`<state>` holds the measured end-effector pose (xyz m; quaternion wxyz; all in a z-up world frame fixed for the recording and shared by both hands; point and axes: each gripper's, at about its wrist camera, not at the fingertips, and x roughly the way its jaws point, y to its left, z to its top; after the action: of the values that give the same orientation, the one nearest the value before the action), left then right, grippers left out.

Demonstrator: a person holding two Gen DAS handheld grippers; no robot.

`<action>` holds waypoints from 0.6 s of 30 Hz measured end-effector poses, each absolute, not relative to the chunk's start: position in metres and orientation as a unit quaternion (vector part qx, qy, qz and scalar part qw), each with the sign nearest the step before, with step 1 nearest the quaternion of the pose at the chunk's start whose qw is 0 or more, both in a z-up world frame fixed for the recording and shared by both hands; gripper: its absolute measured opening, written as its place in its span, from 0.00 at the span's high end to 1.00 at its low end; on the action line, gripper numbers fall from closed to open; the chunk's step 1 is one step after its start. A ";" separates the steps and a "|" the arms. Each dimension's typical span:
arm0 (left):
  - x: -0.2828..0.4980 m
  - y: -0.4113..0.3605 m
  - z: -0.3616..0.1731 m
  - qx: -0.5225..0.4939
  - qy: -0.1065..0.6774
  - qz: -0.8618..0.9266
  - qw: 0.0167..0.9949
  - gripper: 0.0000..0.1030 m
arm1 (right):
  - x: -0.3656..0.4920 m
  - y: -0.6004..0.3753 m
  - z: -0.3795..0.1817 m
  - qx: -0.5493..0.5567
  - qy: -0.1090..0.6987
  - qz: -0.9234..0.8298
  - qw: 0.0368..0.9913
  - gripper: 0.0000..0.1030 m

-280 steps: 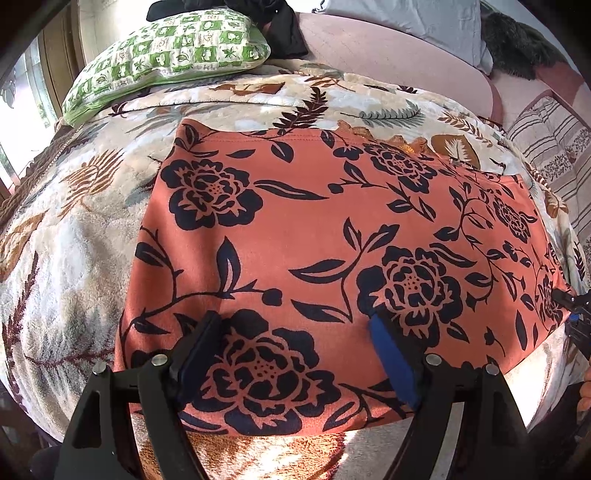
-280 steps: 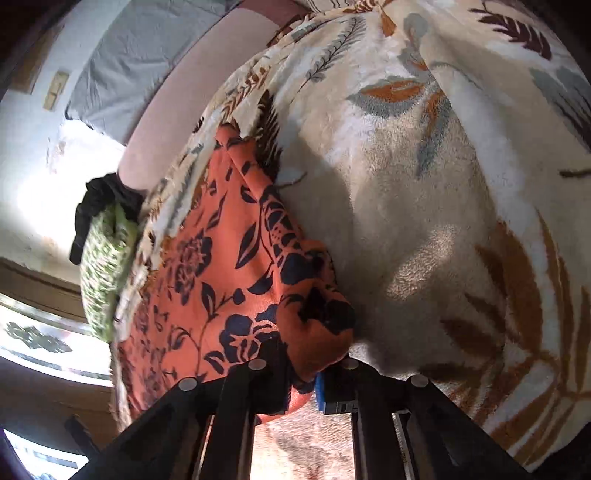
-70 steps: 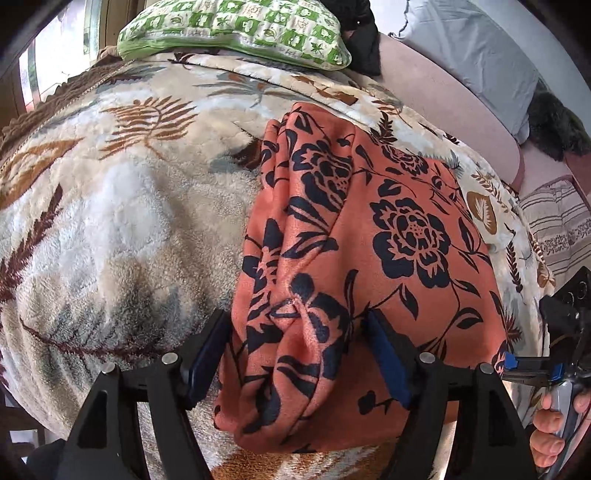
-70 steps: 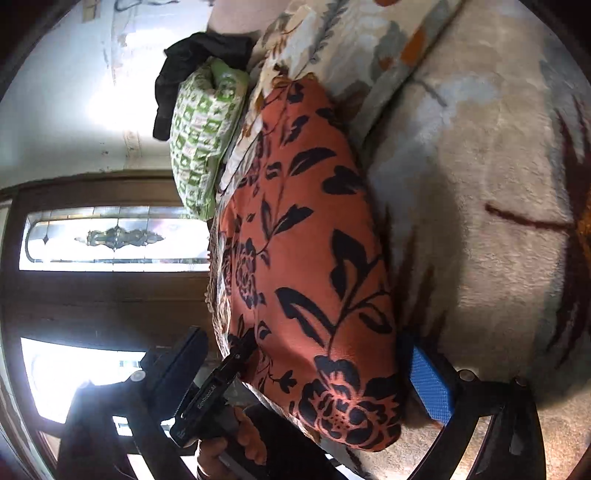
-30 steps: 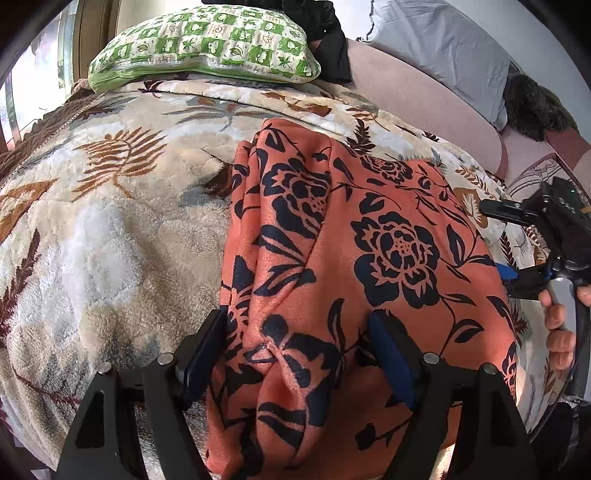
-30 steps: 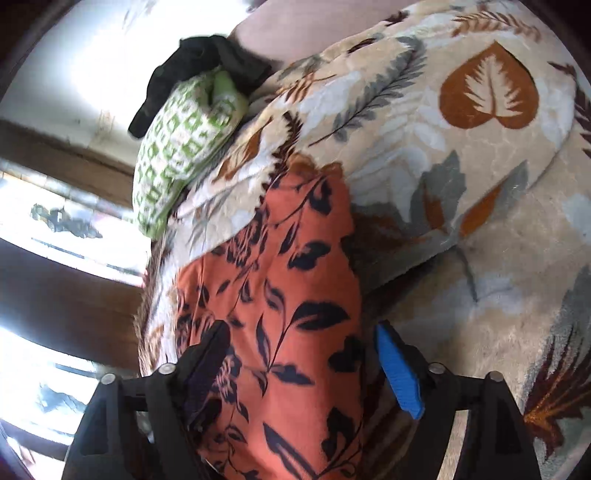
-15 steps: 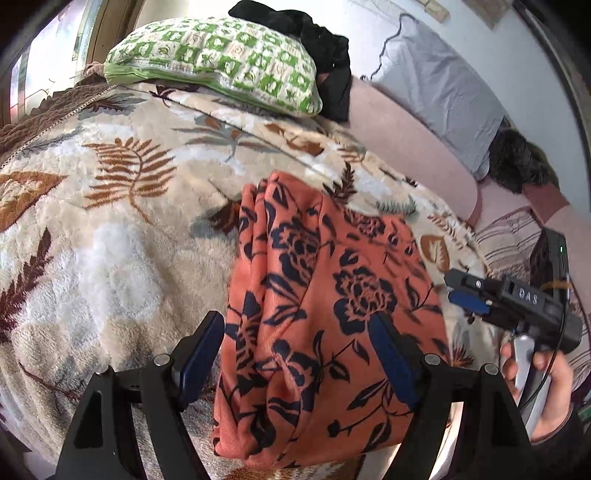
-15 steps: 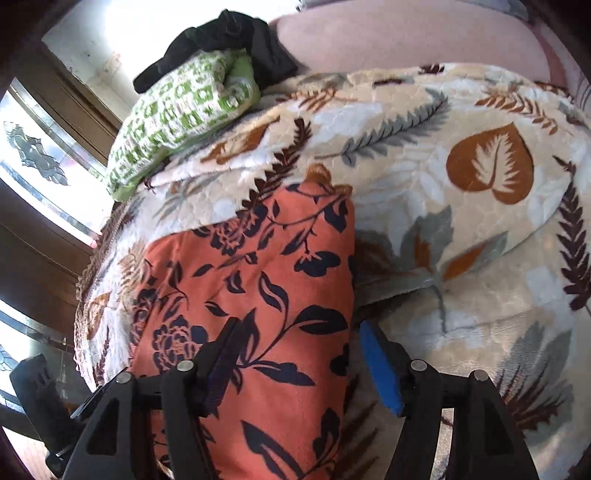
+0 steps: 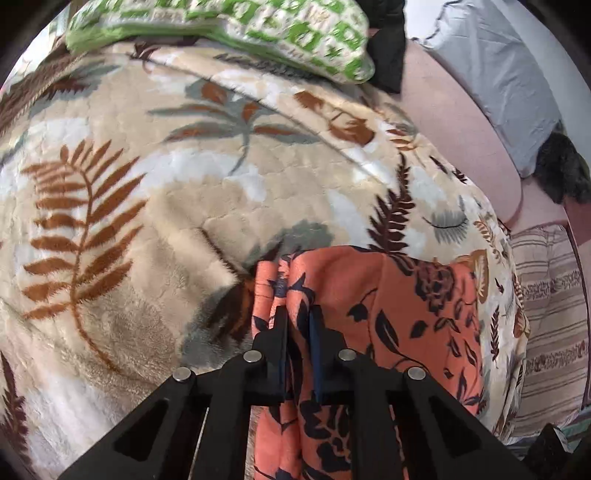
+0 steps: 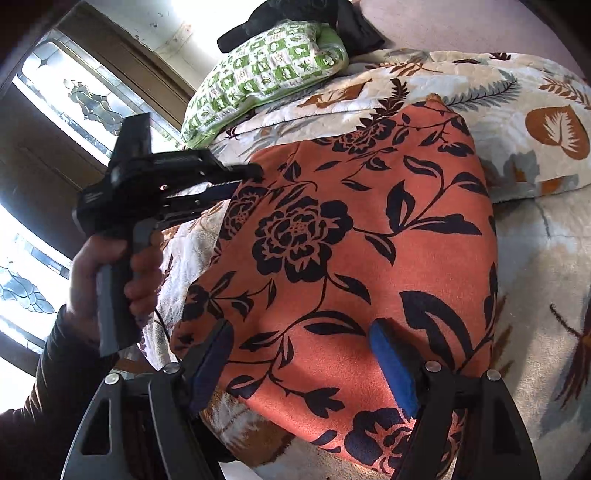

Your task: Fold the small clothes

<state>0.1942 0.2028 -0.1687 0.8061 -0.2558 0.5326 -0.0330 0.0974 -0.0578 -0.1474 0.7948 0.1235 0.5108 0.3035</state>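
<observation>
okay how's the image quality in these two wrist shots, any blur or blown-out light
Left wrist view: the green checked pillow at the top is smeared by motion blur, and the orange floral garment is sharper. Right wrist view: the window is blown out white, the garment is crisp, and fisheye bending curves the leaf-print blanket.

The left wrist view looks steeply down from just above the orange floral garment (image 9: 406,314), with the green pillow (image 9: 258,26) at twelve o'clock. The right wrist view faces the same garment (image 10: 351,258) from close by, with the pillow (image 10: 266,74) at eleven o'clock. Both views share the garment, the pillow and the leaf-print blanket (image 9: 129,221).
</observation>
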 end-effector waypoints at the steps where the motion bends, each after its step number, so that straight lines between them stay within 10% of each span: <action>1: 0.191 0.208 -0.173 -0.277 0.524 -0.034 0.804 0.88 | 0.099 -0.058 -0.148 0.126 0.512 0.308 0.792 0.22; 5: 0.181 0.195 -0.163 -0.221 0.514 -0.016 0.829 0.86 | 0.101 -0.067 -0.152 0.145 0.515 0.317 0.783 0.22; 15: 0.086 0.179 -0.092 -0.215 0.452 -0.054 0.864 0.43 | 0.104 -0.074 -0.157 0.191 0.510 0.328 0.772 0.16; 16: 0.081 0.177 -0.102 -0.218 0.472 -0.055 0.853 0.49 | 0.104 -0.076 -0.157 0.200 0.510 0.328 0.769 0.16; 18: 0.077 0.176 -0.138 -0.217 0.521 -0.027 0.825 0.90 | 0.104 -0.080 -0.157 0.210 0.511 0.327 0.767 0.15</action>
<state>0.0770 0.1761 -0.1382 0.8251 -0.2168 0.5211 -0.0266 0.1038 -0.0801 -0.1572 0.7667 0.2103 0.5109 0.3269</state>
